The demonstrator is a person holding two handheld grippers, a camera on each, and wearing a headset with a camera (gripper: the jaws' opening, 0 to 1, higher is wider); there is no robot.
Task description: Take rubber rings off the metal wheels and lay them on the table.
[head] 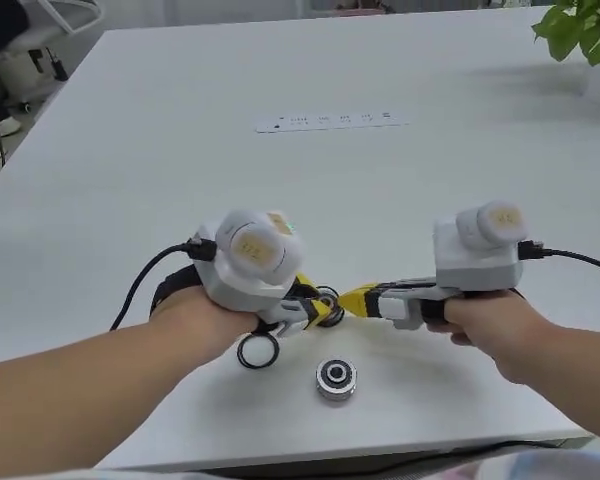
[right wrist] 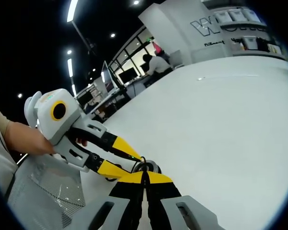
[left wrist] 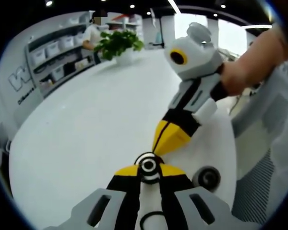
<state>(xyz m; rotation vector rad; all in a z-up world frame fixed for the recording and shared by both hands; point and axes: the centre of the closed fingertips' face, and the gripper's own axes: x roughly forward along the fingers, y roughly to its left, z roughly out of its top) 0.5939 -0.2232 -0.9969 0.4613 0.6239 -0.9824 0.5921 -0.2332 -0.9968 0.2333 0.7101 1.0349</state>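
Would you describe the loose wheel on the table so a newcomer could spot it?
On the white table, look at the near edge, below where the left gripper and right gripper meet. The wheel lies flat there; unlike the thin black ring beside it, it is a silvery disc.

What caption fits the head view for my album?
The left gripper holds a metal wheel as the right gripper meets it; a rubber ring and second wheel lie on the table.

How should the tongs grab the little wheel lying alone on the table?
Probably from straight above, pinching the lone wheel across its outer rim. It lies flat on the table, round face up, so its sides are free.
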